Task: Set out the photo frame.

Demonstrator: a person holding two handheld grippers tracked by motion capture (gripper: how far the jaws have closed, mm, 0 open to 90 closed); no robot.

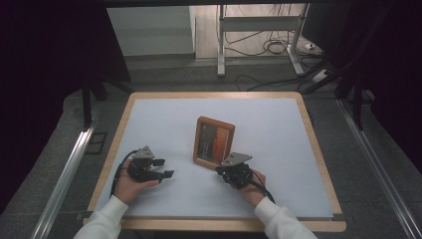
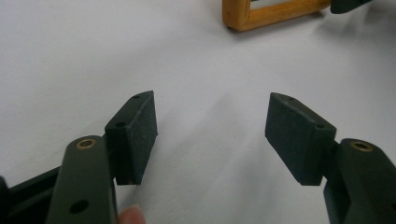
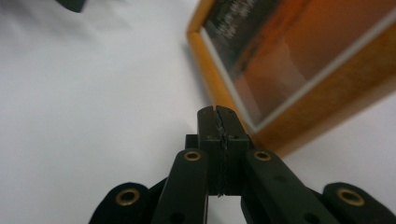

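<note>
At the near edge of the desk point(image 1: 149, 114) two hands came in, each holding one set of tongs. The left tongs point(image 1: 161, 169) sat near-left on the white top, jaws spread wide with nothing between them; in the left gripper view the two pads point(image 2: 140, 135) stood well apart over bare surface. The right tongs point(image 1: 222, 169) were pressed fully closed on nothing, their tip just beside the near right corner of the frame point(image 1: 214, 142).

The single wooden picture frame lay near the middle of the desk, slightly right of centre, apparently flat with the glass up. In the right gripper view the closed tip point(image 3: 217, 116) sat at the frame's edge point(image 3: 233, 93); whether it touched could not be told.

The step looked like nudging or lifting that corner. Doing it well would call for a low, slow push on the wood, not the glass.

Beyond the desk, one metal stand point(image 1: 221, 45) and loose cables point(image 1: 268, 47) lay on the floor.
</note>
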